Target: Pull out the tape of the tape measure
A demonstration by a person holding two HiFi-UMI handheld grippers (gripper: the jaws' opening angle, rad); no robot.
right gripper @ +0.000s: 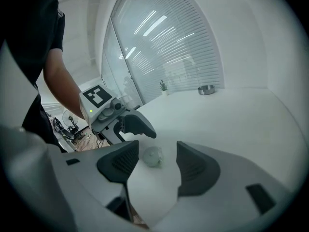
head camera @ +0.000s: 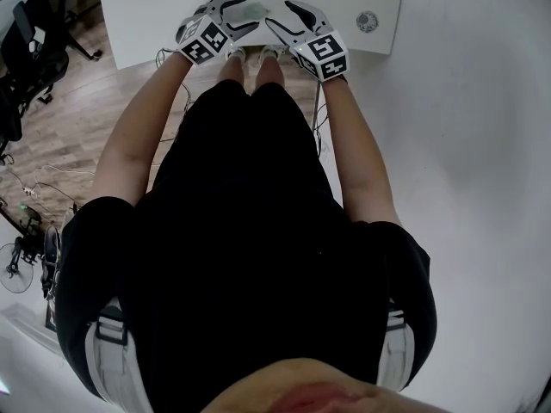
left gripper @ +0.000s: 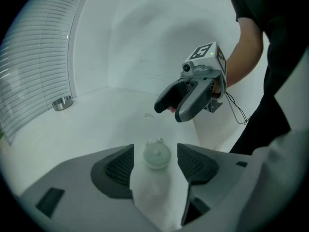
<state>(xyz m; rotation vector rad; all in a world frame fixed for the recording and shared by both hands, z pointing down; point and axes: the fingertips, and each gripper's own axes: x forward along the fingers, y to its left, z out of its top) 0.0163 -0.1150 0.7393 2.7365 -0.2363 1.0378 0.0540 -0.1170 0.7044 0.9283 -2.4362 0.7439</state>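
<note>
As we look down, both grippers meet near the front edge of the white desk, and the small round tape measure lies flat on it between them. Our left gripper has its fingers spread, with the tape measure in the gap at their tips, touching neither. Our right gripper is spread too. The tape measure sits between its fingers, nearer the one at that view's left, ungrasped.
</note>
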